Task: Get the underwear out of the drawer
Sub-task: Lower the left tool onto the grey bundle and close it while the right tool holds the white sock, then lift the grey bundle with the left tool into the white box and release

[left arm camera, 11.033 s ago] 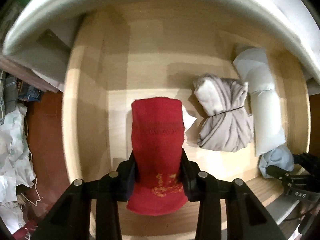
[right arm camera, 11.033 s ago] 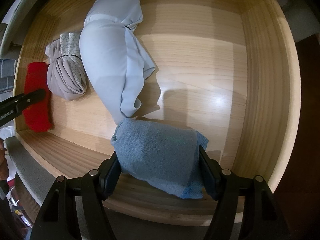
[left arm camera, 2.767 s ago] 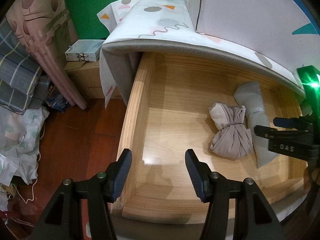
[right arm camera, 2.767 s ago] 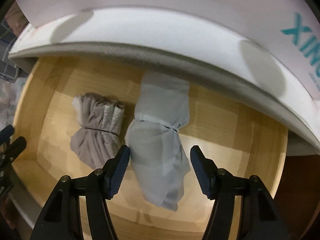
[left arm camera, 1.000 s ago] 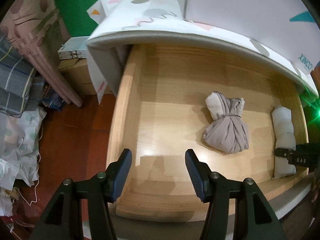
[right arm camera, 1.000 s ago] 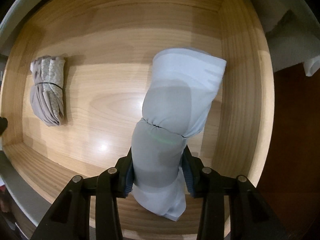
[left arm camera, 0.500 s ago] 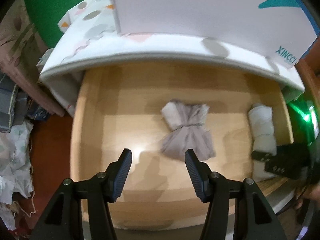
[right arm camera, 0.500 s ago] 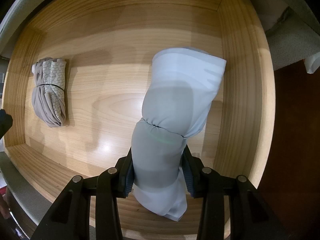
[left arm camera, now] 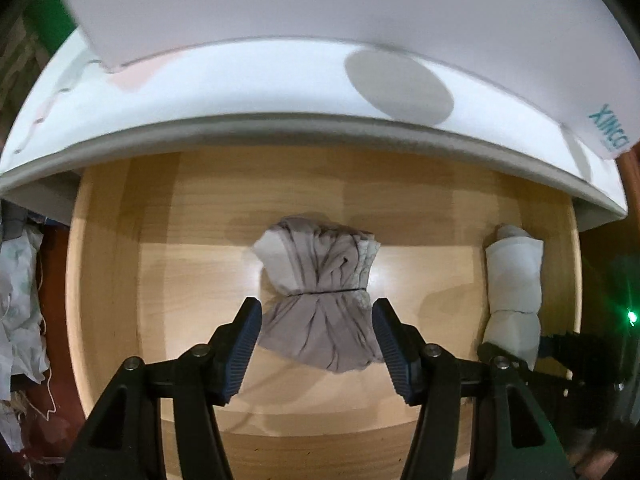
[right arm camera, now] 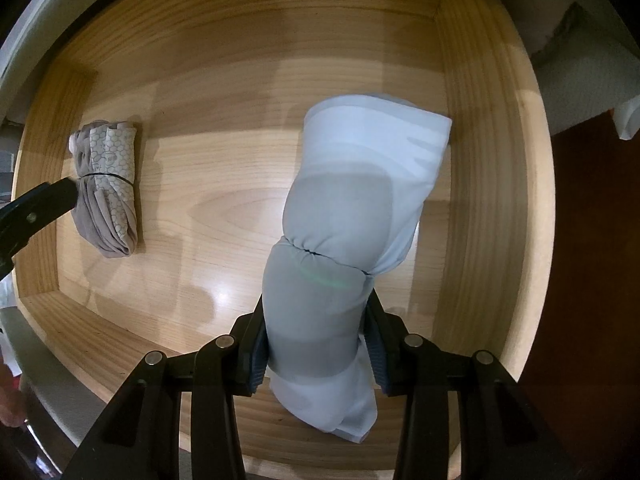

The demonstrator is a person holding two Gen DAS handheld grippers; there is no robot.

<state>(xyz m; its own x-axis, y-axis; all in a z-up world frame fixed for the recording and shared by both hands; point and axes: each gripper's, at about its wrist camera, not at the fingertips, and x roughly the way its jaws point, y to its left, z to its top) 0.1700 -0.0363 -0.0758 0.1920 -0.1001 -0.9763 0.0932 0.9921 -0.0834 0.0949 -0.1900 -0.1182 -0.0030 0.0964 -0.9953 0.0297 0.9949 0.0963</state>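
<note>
Two bundles of underwear inside the open wooden drawer [left arm camera: 108, 280], both on its floor. Grey-brown bundle [left arm camera: 320, 296] near the middle of the drawer in the left wrist view, tied around its waist with a thin dark band, upper part fanned out, lower part spread toward the near side. Same bundle [right arm camera: 108, 196] at the far left of the right wrist view, with a honeycomb pattern on one fold.

Pale blue-grey bundle [right arm camera: 352, 248] close to the right wall of the drawer, long and rolled, also tied around its middle. Near end pinched by the right gripper [right arm camera: 318, 344], both pads pressed into the cloth from left and right. Far end touching or almost touching the right wall; hard to tell which. In the left wrist view this bundle [left arm camera: 514, 292] seen at the far right, with the right gripper [left arm camera: 532, 354] on its near end.

Left gripper [left arm camera: 318, 346] above the grey-brown bundle, jaws opening, spread on both sides of its lower part. Cloth between the fingers, pads beside its edges; no firm squeeze visible. One finger [right arm camera: 36, 208] of it seen at the left edge of the right wrist view, just beside the bundle.

White padded surface [left arm camera: 280, 92] with pale shapes over the far edge of the drawer. Dark reddish floor [right arm camera: 592, 280] to the right of the drawer. Crumpled light cloth [left arm camera: 20, 300] on the floor to the left.
</note>
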